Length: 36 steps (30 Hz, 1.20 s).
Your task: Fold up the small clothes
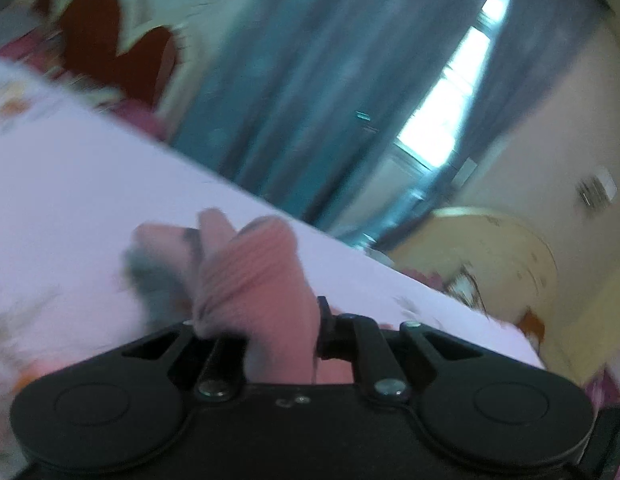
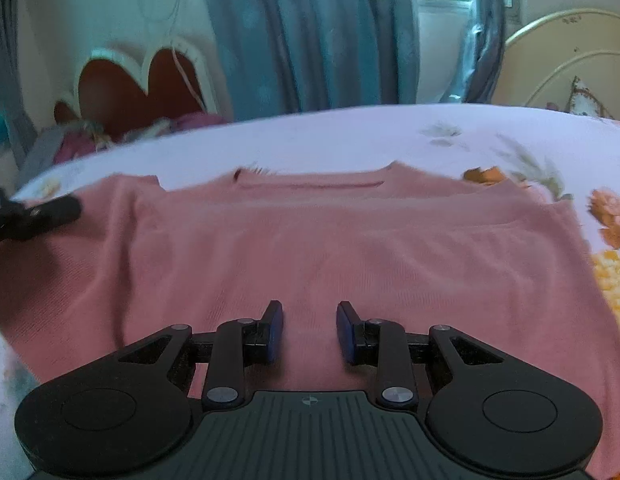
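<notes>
Now, at nine o'clock in the right wrist view, the left gripper (image 2: 50, 210) sits on the sleeve end of the pink top (image 2: 330, 248), clenched on a bunch of that fabric, which its own blurred camera shows piled up between the jaws. Across the middle, the top lies spread flat on the floral bedsheet (image 2: 350, 136), neckline at twelve o'clock. Down at six o'clock, the right gripper (image 2: 310, 332) hovers over the hem, jaws apart, blue pads (image 2: 275, 334) grasping nothing.
</notes>
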Motion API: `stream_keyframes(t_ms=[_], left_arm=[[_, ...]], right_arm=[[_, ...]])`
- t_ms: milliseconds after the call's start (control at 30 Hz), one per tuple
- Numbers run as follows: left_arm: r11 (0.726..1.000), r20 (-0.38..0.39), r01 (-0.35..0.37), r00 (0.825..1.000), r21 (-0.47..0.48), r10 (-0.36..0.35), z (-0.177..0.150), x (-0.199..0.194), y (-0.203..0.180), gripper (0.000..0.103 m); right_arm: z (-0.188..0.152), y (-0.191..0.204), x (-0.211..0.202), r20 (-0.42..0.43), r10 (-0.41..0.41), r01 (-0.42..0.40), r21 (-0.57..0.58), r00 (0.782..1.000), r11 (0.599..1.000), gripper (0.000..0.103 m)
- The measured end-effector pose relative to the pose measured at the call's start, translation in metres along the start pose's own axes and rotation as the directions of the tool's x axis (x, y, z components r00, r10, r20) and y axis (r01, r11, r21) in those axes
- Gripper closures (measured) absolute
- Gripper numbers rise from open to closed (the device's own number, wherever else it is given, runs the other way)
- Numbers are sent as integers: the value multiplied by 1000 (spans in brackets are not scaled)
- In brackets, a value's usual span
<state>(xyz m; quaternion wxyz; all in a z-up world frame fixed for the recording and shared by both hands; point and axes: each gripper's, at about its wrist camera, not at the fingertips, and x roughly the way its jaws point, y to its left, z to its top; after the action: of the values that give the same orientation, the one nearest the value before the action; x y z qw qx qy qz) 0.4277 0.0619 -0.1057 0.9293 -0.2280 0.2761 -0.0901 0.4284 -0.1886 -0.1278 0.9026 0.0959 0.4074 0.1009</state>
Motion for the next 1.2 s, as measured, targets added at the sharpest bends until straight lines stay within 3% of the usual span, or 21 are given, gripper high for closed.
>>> stream_keyframes(t_ms=[200,300,400,467,533,567,633,700,733,800,933,1000,1033,1200], left_arm=[[965,-97,153,986,215,-135,-26,44,-105,91],[915,-191,246,963,320,-192,-65,64,-155,91],[840,-325,294,934,456,-150,-121,87,-190,90],[793,-368,283,926,539,-81,-156,94,-196,77],[752,-352,295,932,589,-89,-169,84,-198,71],[745,-356,309,929,591,-102,-170,77,-197,58],[747,-377,336,918,574,-124,-168,63,-193,40],[748,-371,337,919,572,-130,-162,53,-188,39],[753,-371,330,921,570,-123,-157,49,-183,38],[783,-356,301,928,544,-109,-147,37,-168,38],[835,-298,217,952,505,-67,-125,24,-134,37],[853,-263,166,964,495,-35,-116,23,-120,37],[861,-250,142,968,488,-19,-112,24,-114,37],[907,-210,57,977,417,35,-92,36,-97,37]], right_arm=[[2,-71,-41,34,-31,27,111,999,993,73],[-5,-118,-61,38,-90,82,167,995,982,73],[-12,-160,-78,27,-135,125,231,991,965,73],[-15,-181,-87,27,-144,132,267,989,955,73],[-15,-195,-94,41,-109,92,304,993,948,73],[-13,-198,-95,49,-84,65,317,995,946,73],[-8,-200,-94,66,-13,-10,341,998,940,73],[-3,-198,-88,78,68,-92,360,995,929,71],[0,-195,-87,80,89,-112,363,993,925,46],[3,-188,-80,96,105,-132,352,990,927,15],[8,-177,-61,66,135,-148,309,989,939,15],[10,-172,-54,51,126,-135,277,991,951,38],[11,-171,-50,40,127,-133,262,991,956,42],[5,-176,-22,-15,113,-106,251,993,962,42]])
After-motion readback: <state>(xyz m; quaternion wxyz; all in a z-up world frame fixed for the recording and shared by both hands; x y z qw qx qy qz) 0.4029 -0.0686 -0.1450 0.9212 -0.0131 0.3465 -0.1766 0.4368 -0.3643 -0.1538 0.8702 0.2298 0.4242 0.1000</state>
